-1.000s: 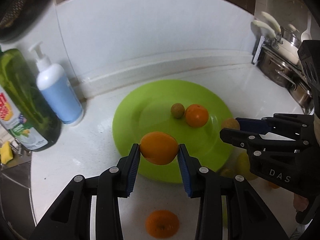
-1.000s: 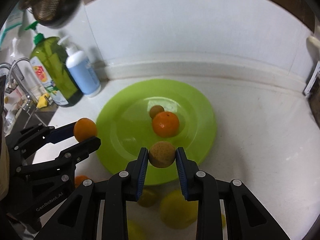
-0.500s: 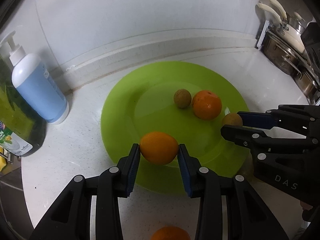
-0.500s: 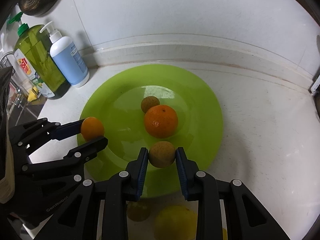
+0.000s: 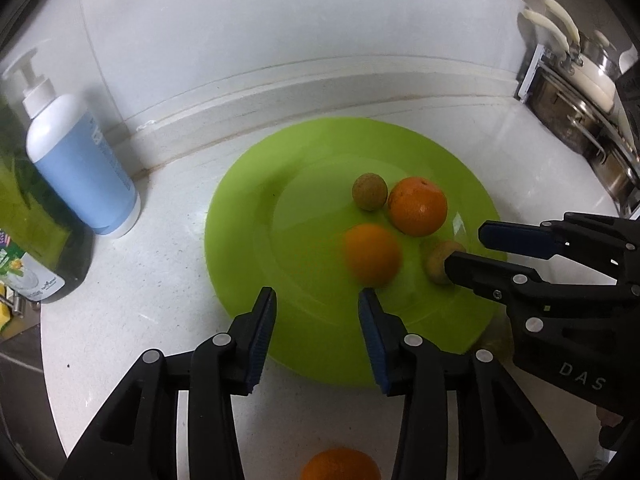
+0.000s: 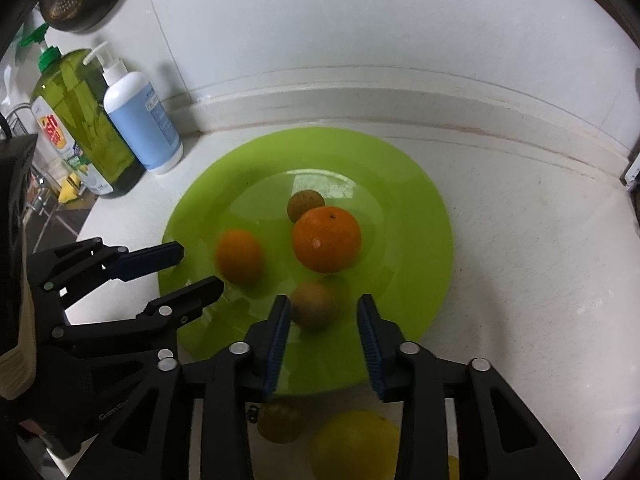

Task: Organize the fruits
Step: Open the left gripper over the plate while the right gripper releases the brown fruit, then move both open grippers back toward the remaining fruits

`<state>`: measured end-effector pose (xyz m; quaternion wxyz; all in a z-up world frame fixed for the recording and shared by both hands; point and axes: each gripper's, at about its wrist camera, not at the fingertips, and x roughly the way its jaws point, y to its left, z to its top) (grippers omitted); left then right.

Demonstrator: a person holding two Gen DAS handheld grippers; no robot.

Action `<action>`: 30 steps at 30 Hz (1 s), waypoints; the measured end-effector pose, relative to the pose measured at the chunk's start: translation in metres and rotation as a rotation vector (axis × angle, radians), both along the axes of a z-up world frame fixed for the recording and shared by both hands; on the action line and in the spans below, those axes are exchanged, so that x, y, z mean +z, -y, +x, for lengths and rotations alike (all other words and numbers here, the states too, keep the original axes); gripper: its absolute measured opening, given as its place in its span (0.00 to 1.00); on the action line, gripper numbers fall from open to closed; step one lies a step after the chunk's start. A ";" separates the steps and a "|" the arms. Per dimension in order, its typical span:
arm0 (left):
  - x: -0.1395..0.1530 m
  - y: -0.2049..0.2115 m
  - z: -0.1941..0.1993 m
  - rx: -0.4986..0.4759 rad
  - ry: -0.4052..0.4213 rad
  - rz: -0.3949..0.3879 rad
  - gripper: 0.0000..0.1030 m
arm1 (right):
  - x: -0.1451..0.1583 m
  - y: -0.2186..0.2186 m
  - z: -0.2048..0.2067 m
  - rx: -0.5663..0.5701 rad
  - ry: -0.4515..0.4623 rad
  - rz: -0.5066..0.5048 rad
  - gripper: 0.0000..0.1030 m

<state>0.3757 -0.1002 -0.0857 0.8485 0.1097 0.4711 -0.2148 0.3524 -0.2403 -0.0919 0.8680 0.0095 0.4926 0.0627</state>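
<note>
A green plate (image 5: 248, 248) (image 6: 412, 208) sits on the white counter. On it lie a small brown fruit (image 5: 369, 191) (image 6: 305, 205), an orange (image 5: 417, 206) (image 6: 326, 239), a blurred orange (image 5: 372, 255) (image 6: 239, 255) and a blurred brown fruit (image 5: 437, 260) (image 6: 313, 304). My left gripper (image 5: 317, 312) (image 6: 192, 268) is open and empty, just behind the blurred orange. My right gripper (image 6: 323, 322) (image 5: 476, 246) is open, and the brown fruit lies loose between its fingertips.
A blue soap bottle (image 5: 80, 168) (image 6: 142, 120) and a green detergent bottle (image 6: 80, 120) stand at the left by the wall. Another orange (image 5: 340, 465) lies on the counter near me. A yellow fruit (image 6: 356, 444) and a darker one (image 6: 280, 420) lie under my right gripper. Pots (image 5: 592, 92) stand at the right.
Both grippers have opened. The orange left my left gripper and the brown fruit left my right gripper; both are now on the plate, blurred by motion.
</note>
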 end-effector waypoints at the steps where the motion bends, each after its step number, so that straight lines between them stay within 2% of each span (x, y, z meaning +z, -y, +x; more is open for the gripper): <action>1: 0.003 -0.002 -0.002 0.004 0.009 -0.003 0.43 | 0.002 0.000 -0.002 -0.003 0.005 0.000 0.36; 16: 0.057 -0.027 -0.050 0.043 0.146 -0.066 0.54 | 0.047 -0.004 -0.053 -0.023 0.158 0.008 0.36; 19: 0.066 -0.032 -0.063 0.047 0.168 -0.080 0.56 | 0.056 -0.006 -0.064 -0.027 0.183 0.004 0.41; 24: 0.077 -0.041 -0.080 0.050 0.199 -0.092 0.60 | 0.067 -0.010 -0.083 -0.035 0.219 -0.002 0.42; 27: 0.082 -0.045 -0.088 0.056 0.211 -0.099 0.62 | 0.071 -0.015 -0.091 -0.040 0.236 -0.008 0.49; 30: 0.085 -0.050 -0.096 0.060 0.225 -0.098 0.63 | 0.075 -0.019 -0.102 -0.041 0.247 -0.010 0.51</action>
